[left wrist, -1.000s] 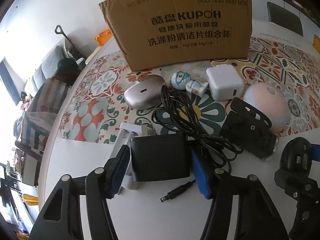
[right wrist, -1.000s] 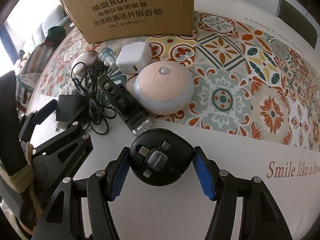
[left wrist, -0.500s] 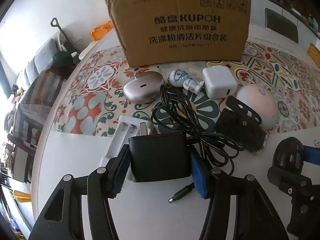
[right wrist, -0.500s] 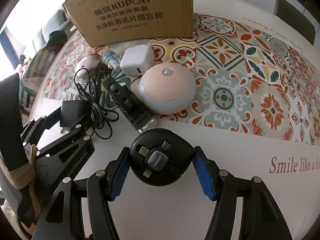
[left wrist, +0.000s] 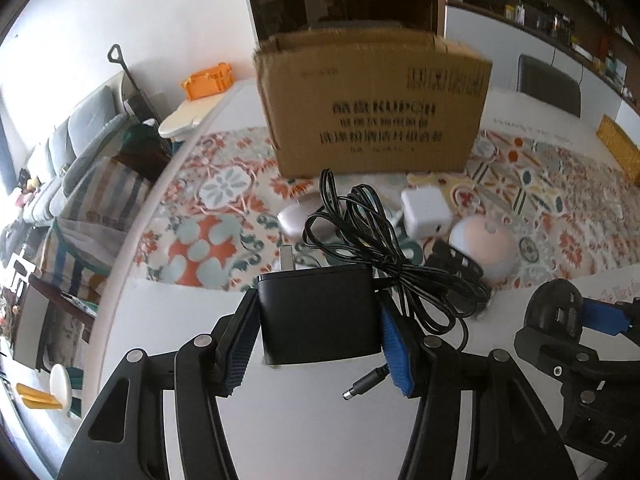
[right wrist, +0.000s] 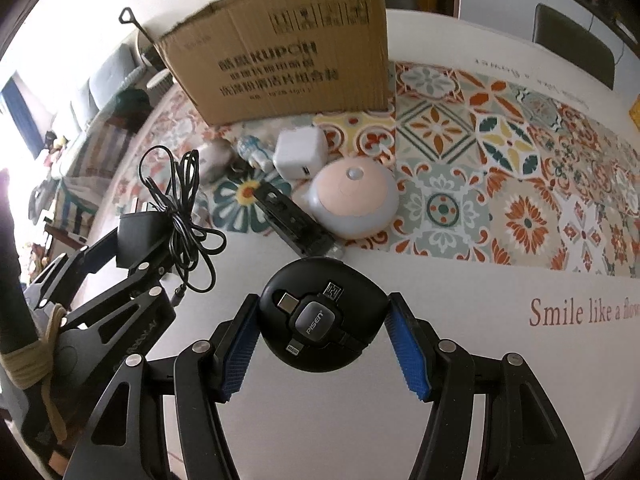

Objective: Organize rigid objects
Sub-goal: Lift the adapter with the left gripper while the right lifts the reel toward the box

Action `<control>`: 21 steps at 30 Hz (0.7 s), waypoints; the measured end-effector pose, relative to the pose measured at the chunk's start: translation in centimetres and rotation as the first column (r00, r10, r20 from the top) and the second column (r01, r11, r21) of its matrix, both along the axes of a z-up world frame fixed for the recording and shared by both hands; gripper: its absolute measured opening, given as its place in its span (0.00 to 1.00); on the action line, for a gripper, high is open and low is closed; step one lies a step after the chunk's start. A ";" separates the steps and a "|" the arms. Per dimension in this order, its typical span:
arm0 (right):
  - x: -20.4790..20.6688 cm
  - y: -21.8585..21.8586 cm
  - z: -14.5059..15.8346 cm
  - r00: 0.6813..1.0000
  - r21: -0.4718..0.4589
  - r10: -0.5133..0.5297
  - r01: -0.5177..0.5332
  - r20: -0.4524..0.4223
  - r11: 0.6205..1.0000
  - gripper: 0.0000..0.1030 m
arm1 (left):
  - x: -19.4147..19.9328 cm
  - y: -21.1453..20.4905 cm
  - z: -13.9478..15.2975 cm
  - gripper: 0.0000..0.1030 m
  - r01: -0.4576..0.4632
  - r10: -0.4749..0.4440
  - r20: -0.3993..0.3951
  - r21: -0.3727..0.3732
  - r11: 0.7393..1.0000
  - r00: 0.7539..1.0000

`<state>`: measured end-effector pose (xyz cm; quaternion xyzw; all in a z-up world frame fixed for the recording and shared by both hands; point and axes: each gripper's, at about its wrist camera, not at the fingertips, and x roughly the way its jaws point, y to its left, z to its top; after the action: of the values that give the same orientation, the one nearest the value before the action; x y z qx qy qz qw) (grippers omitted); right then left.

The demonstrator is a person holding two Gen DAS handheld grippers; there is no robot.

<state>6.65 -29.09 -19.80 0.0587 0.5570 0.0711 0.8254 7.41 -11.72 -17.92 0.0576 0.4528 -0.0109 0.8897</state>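
- Surface: a white table is seen, with a tile-patterned runner across it; "Smile like a flow…" is printed at the right edge, cut off.
- An open cardboard box marked KUPOH is stood on the runner at the far side; its inside is not visible. A sofa and shelving are seen behind, blurred.
- Left on the runner near the box: a white charger cube, a pink-topped round lamp, a black rectangular device, a small figurine (blurred), and a rounded pinkish case, partly hidden by cable.
- The left gripper is clamped on a black power adapter, both blue pads pressed to its sides; it appears lifted above the table. Its bundled cable is draped to the right, the barrel plug hanging below.
- The right gripper is closed around a round black PISEN cable reel, held at its left and right sides; whether the reel is touching the table cannot be told.
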 end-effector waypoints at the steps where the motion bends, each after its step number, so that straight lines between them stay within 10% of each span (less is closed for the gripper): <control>1: 0.0 0.1 0.4 1.000 0.000 -0.002 0.002 0.008 1.000 0.61 | 0.0 0.3 0.6 0.55 0.001 -0.001 0.016 -0.008 1.000 1.000; 21: 1.2 2.2 10.2 0.962 0.028 -0.048 0.042 0.269 0.999 0.61 | 1.2 2.9 10.7 0.55 0.071 -0.058 0.234 -0.048 0.996 0.970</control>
<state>7.85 -26.87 -9.56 0.0700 0.4372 0.0658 0.8942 8.63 -8.81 -7.20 0.0481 0.3428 -0.0459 0.9370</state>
